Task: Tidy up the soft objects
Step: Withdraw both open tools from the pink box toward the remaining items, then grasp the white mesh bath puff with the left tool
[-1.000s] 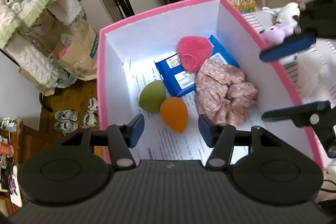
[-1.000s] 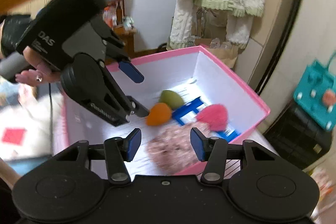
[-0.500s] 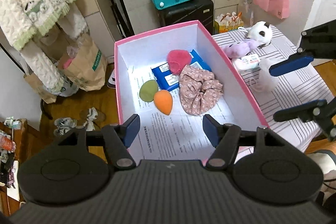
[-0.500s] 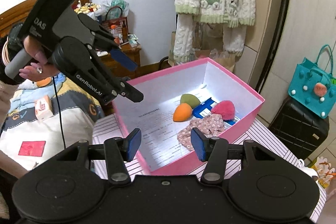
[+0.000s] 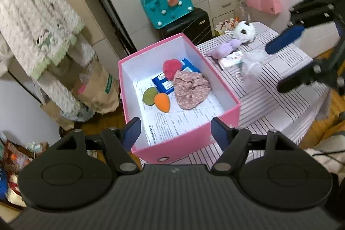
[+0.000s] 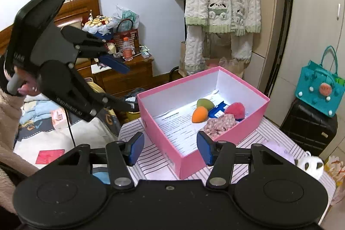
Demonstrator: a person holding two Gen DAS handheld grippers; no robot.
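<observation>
While hovering above the near rim of the pink box (image 5: pixel 185 139), left gripper (image 5: pixel 175 129) opening its blue-padded fingers (image 5: pixel 132 129), already fairly wide, gripping nothing. Sitting on the striped counter (image 5: pixel 269 100) at centre frame of the left wrist view, box holding an orange sponge (image 5: pixel 162 102) touching a green sponge (image 5: pixel 149 96), a blue packet (image 5: pixel 163 84) lying partly under a red puff (image 5: pixel 171 66), and a floral scrunchie (image 5: pixel 190 88) resting just right of them over printed paper (image 5: pixel 172 122). Lying outside the box toward the upper right of that frame, a purple plush (image 5: pixel 224 49), a panda plush (image 5: pixel 243 31), a small wrapped packet (image 5: pixel 231 58) and a pale mesh puff (image 5: pixel 250 65). Right gripper (image 6: pixel 170 147) showing at the bottom of its own view, fingers (image 6: pixel 203 149) standing moderately wide apart, empty, framing the box's near corner; also appearing at the right edge of the left view. Hanging at upper left, a fluffy white robe (image 5: pixel 36 25); standing at top centre, a teal bag (image 5: pixel 167 7).
</observation>
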